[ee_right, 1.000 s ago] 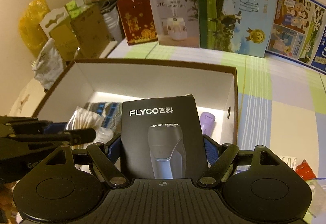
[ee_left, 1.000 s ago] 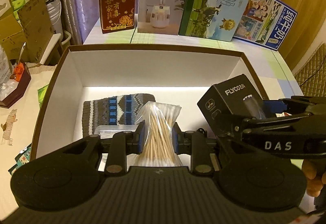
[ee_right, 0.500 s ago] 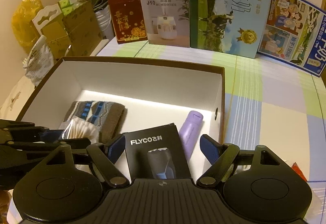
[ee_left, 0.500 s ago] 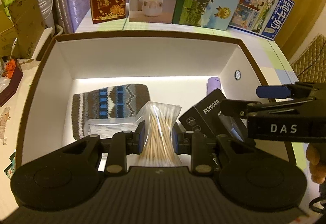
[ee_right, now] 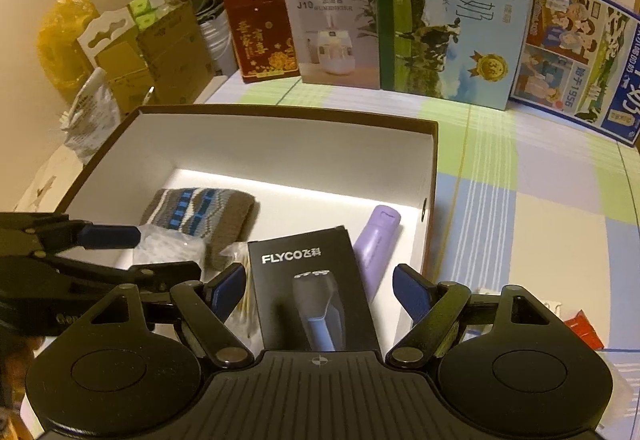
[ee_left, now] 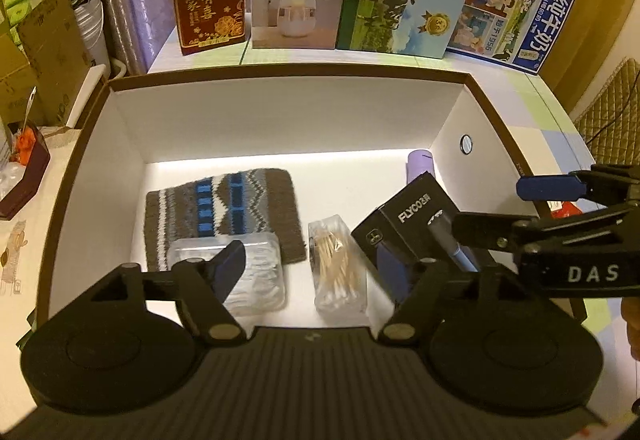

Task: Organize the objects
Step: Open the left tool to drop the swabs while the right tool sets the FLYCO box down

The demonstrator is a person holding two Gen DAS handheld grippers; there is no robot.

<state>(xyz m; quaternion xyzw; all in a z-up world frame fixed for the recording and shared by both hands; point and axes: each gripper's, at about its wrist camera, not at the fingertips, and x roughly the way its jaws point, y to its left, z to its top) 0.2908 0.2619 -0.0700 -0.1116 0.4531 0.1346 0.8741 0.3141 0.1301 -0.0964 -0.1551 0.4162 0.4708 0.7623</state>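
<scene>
Both grippers hang spread and empty over the storage box (ee_left: 492,111). The cotton-swab packet (ee_left: 339,267) lies on its floor between the left gripper (ee_left: 316,272) fingers — long axis pointing away — beside the FLYCO shaver box (ee_right: 310,288), which sits under the right gripper (ee_right: 320,290).

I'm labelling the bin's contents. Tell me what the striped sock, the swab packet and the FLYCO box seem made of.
Striped sock: knitted yarn, matte, ribbed zigzag pattern.
Swab packet: clear glossy plastic film, crinkled, over sticks that look wooden with white, probably cotton, tips.
FLYCO box: printed black cardboard, likely; sharp folded edges, slight sheen.
</scene>
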